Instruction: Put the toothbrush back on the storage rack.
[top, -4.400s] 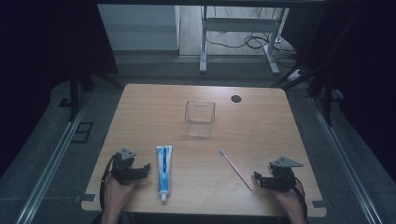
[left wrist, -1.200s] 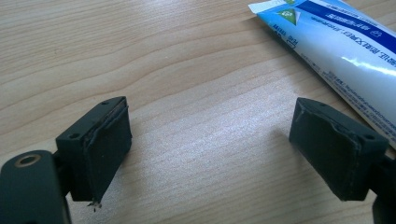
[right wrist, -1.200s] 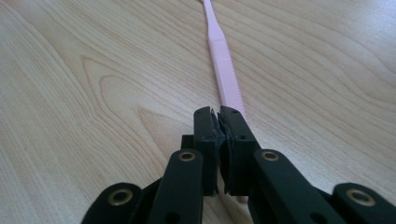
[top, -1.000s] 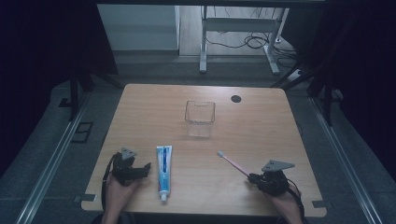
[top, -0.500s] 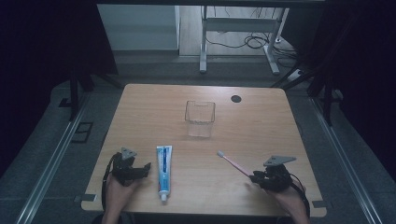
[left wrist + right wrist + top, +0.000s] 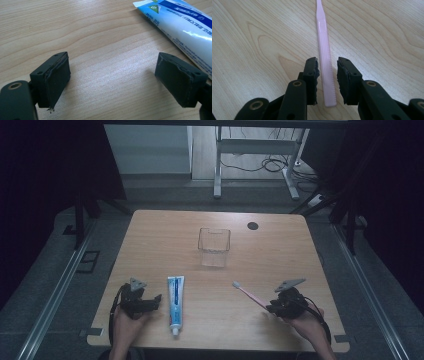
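As it lies flat, toothbrush [image 6: 325, 50] handle between right gripper [image 6: 327, 75] fingers [image 6: 311, 72], untouched

Right gripper [image 6: 327, 81]: jaws part open, having just been opening. Pink toothbrush handle [image 6: 325, 57] sits between them, lying flat on the wooden bench [image 6: 257, 45]. Small gap on each side of the handle, pads not pressing it. Handle butt end is low in frame, just short of the jaw bases; it runs straight up and away, narrows to a thin neck at the top edge. Head out of frame.
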Action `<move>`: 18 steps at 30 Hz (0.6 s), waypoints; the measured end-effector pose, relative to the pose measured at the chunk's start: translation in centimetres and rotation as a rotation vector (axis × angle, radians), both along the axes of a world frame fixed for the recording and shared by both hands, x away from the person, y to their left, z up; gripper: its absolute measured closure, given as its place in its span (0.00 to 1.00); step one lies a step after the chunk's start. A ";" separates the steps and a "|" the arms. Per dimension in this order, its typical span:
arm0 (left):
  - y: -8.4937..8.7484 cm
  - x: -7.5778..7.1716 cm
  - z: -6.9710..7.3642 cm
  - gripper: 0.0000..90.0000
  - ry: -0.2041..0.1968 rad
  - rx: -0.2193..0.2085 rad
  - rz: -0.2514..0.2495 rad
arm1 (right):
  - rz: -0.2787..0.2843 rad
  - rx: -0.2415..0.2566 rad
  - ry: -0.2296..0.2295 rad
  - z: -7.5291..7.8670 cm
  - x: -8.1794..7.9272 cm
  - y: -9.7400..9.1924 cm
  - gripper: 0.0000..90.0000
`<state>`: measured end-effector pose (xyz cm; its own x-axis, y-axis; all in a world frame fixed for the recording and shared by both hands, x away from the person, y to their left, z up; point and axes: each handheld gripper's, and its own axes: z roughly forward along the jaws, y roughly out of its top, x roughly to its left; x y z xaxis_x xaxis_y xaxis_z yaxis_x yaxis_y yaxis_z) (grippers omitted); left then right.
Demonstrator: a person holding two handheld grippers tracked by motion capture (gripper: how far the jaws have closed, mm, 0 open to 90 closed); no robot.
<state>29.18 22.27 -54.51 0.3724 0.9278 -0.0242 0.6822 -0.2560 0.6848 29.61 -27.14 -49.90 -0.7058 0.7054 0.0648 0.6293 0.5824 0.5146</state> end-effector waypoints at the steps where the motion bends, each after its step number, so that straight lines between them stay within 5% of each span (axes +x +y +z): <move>1: 0.0 0.0 0.0 0.14 0.000 0.000 0.000 | 0.003 -0.007 0.003 0.0 0.1 0.1 0.76; 18: 0.0 0.0 0.0 0.14 0.002 0.001 0.001 | 0.076 -0.168 0.105 0.4 2.4 2.7 0.77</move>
<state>29.16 22.28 -54.50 0.3716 0.9281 -0.0242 0.6838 -0.2560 0.6832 32.01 -24.48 -49.46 -0.7531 0.6574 0.0269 0.6251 0.7022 0.3407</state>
